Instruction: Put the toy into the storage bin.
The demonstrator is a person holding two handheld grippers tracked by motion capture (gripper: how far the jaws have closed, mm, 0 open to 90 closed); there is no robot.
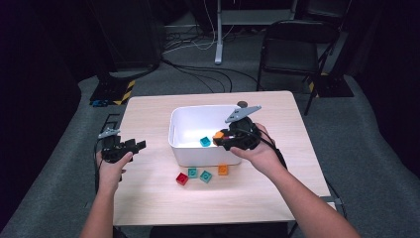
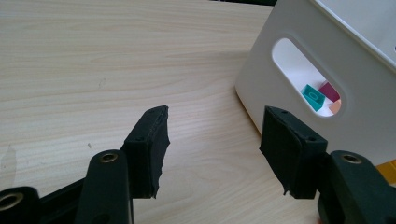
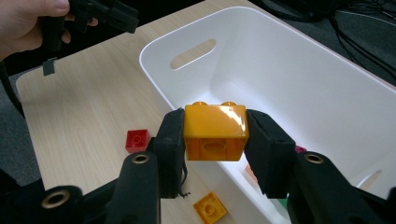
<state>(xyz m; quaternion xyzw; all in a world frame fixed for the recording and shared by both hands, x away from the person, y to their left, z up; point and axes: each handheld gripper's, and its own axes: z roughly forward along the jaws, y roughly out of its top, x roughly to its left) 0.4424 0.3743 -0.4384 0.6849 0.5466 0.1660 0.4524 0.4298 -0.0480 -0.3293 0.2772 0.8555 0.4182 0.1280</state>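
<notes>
- High view had the right tool up over the near right part of the white bin, clamped on an orange brick — so this one was mid-delivery, not yet dropped!
- Right gripper view made the grip plain: both black pads pressed the orange brick from either side, studs upward, hanging just above the near rim of the bin with the white floor below it.
- Done so far, judging by what lay inside: a teal brick sat on the bin floor, and left gripper view caught through the handle slot a teal piece with a magenta one just beside it. A few were home already.
- Left to do, and it was a fair bit: four bricks waited on the desk just near the bin's front wall — a red brick at the left, two teal ones in the middle, and a small orange brick at the right.
- Left tool hovered at the left side of the desk, well apart from the loose bricks, jaws parted and nothing between them; left gripper view showed bare wood between the pads.
- My call: roughly halfway, the carried brick needing only a release over the bin, then four more pickups from the near row.
</notes>
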